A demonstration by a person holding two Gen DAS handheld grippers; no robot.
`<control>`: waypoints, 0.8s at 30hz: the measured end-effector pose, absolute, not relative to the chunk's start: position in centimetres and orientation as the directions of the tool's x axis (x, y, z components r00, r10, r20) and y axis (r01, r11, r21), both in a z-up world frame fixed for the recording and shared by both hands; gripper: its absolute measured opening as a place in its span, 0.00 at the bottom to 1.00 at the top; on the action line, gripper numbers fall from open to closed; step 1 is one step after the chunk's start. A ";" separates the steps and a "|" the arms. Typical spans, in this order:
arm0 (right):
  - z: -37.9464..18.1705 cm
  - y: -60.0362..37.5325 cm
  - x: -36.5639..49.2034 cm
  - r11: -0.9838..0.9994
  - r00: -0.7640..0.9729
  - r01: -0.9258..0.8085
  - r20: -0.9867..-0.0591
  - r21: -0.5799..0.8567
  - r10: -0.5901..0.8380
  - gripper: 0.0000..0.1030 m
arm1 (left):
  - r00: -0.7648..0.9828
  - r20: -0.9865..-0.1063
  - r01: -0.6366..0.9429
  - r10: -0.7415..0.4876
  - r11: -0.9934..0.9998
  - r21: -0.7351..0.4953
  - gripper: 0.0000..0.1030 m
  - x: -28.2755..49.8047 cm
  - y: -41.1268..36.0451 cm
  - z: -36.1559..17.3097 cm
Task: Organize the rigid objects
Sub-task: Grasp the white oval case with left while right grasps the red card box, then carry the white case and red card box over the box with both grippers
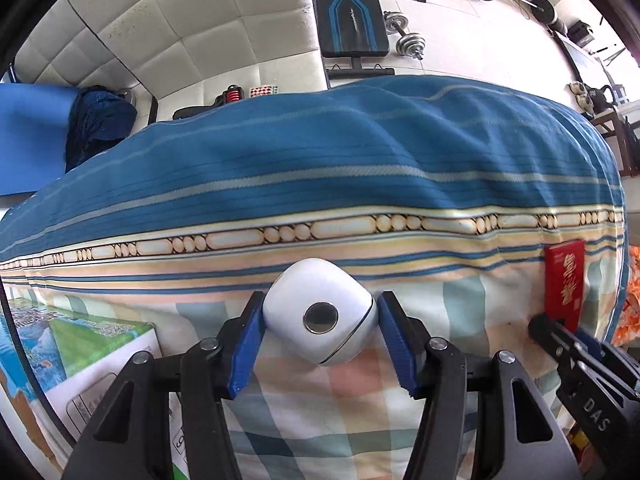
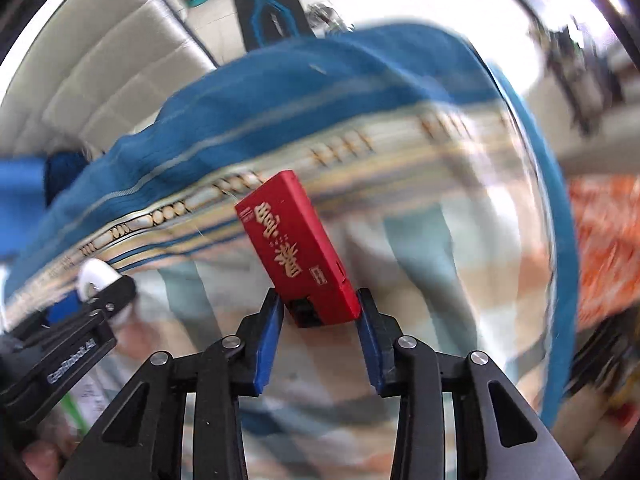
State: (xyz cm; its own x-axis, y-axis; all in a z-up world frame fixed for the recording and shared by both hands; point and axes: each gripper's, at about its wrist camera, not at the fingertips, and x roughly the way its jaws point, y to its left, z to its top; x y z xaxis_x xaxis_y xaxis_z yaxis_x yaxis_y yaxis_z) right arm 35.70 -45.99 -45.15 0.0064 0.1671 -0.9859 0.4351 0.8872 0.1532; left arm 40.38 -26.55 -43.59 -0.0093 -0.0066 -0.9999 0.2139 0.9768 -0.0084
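A white rounded device (image 1: 320, 316) with a round metal disc on its face sits between the blue pads of my left gripper (image 1: 320, 300), which is shut on it above the checked cloth. A red box (image 2: 294, 240) with gold characters stands tilted in the right wrist view. My right gripper (image 2: 319, 304) has both pads against the box's lower end. In the left wrist view the red box (image 1: 564, 280) shows at the far right with the right gripper (image 1: 568, 340) below it. The right wrist view is blurred; the left gripper (image 2: 104, 292) and the white device (image 2: 94, 274) appear at its left edge.
A blue striped cloth (image 1: 320, 168) covers the surface and falls away at the far edge. A colourful cardboard box (image 1: 80, 344) lies at the lower left. An orange patterned item (image 1: 632, 304) is at the right. A weight bench (image 1: 348, 8) and dumbbells (image 1: 404, 34) are on the floor beyond.
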 end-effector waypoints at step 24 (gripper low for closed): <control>-43.7 -43.3 36.3 0.952 -0.024 0.301 -0.999 -0.049 -0.044 0.37 | 0.016 -1.000 0.276 -0.007 0.961 -0.002 0.52 38.6 -26.8 -42.0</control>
State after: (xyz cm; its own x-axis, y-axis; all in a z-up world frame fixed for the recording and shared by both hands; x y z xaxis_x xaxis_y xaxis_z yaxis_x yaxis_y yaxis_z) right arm 36.25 -43.32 -43.72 -0.0238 -0.0436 -0.9988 0.3014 0.9522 -0.0488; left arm 38.62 -26.83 -42.04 0.0157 -0.0069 -0.9999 0.2759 0.9612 -0.0023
